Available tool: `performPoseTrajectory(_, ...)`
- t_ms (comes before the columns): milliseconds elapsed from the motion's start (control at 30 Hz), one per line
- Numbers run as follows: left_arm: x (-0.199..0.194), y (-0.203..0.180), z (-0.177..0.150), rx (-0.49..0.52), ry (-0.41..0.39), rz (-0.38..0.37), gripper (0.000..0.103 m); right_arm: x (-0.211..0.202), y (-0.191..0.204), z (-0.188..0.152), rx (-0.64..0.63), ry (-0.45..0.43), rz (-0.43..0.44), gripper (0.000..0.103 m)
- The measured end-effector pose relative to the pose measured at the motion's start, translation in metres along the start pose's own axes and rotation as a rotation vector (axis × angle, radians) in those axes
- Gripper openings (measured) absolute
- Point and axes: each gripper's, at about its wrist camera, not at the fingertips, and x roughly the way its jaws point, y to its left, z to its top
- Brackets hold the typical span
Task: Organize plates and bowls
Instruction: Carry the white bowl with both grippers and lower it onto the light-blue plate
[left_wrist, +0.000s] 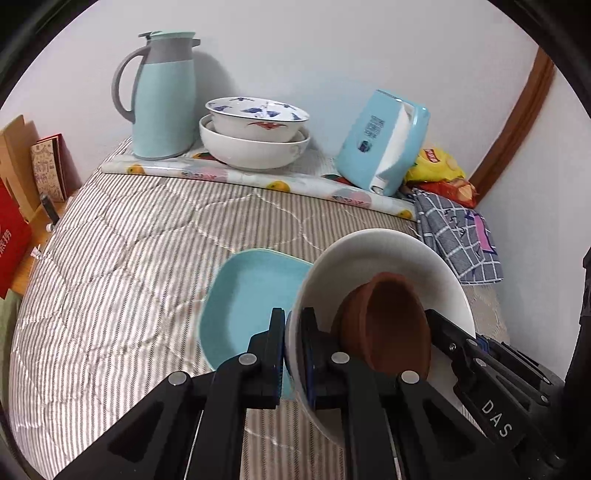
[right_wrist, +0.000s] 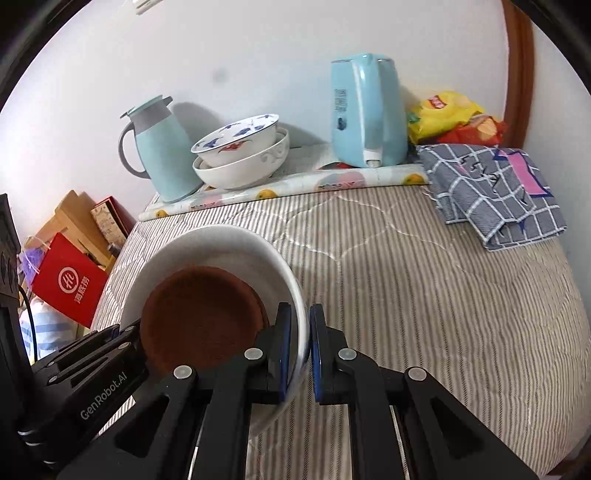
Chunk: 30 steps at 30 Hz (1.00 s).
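White bowl (left_wrist: 391, 254) holding brown bowl (left_wrist: 391, 317), left gripper (left_wrist: 293, 354) and right gripper (right_wrist: 300, 354) each clamped on opposite rims, blue plate (left_wrist: 251, 299) just left, stacked bowls (left_wrist: 255, 136) far.

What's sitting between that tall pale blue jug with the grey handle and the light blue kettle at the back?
Two stacked bowls: a blue-flowered white bowl nested in a larger plain white bowl, between the tall pale blue jug and the light blue kettle. Both wrist views show it.
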Motion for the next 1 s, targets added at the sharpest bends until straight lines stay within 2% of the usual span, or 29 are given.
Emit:
performPoseTrajectory(533,0.039,0.042,0.012,-0.046,0.056,0.05,0.009,0.061,0.027,0.008,-0.049,0.084,0.022,0.01)
performPoseTrajectory(800,0.063,0.047,0.007,-0.052,0.101,0.048,0.009,0.083,0.023,0.003,-0.042,0.126,0.012,0.01)
performPoseTrajectory(1000,0.071,0.045,0.003,-0.047,0.102,0.047,0.009,0.091,0.018,0.001,-0.03,0.132,0.0,0.01)
